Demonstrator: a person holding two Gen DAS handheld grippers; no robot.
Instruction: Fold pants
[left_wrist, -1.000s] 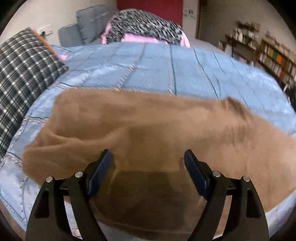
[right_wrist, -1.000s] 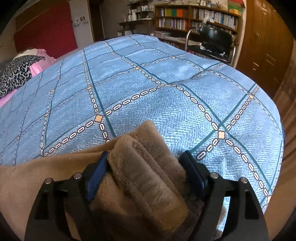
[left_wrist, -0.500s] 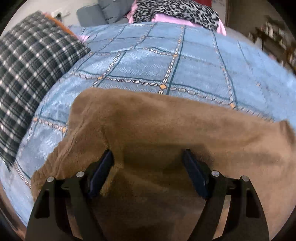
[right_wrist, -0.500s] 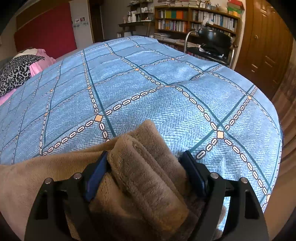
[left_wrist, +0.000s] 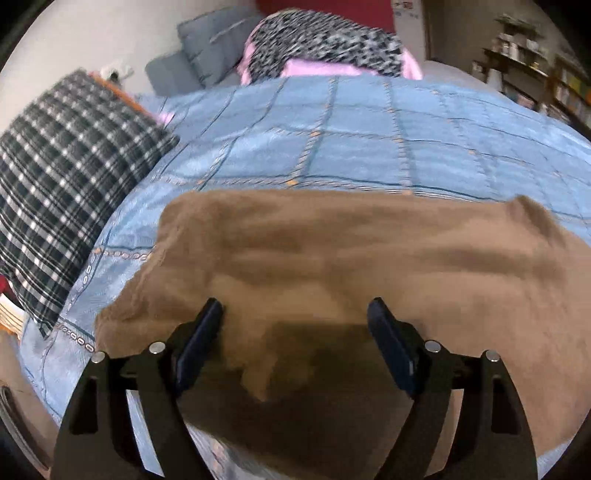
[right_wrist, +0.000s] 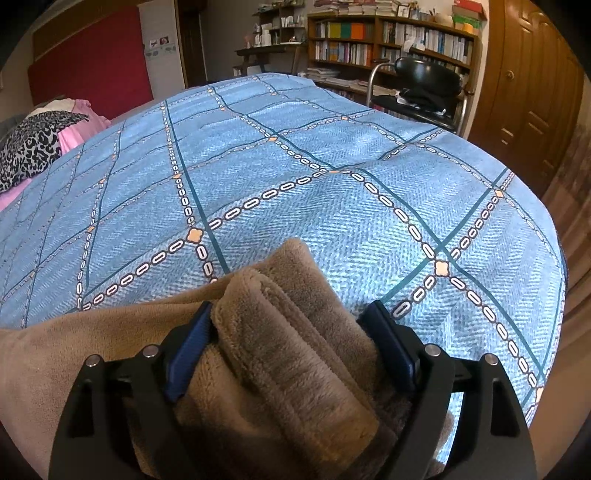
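Brown pants (right_wrist: 295, 354) between right gripper (right_wrist: 291, 325)

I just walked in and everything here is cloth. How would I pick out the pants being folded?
Find the bed's blue bedspread with its chain-pattern grid. On its near edge lie the pants, spread sideways. They are the only plain tan, fuzzy fleece; the dark plaid cloth and leopard-print cloth nearby are patterned.

Both hand-held gripper jaws opening; left view (left_wrist: 295, 314) shifted over pants (left_wrist: 351, 251).
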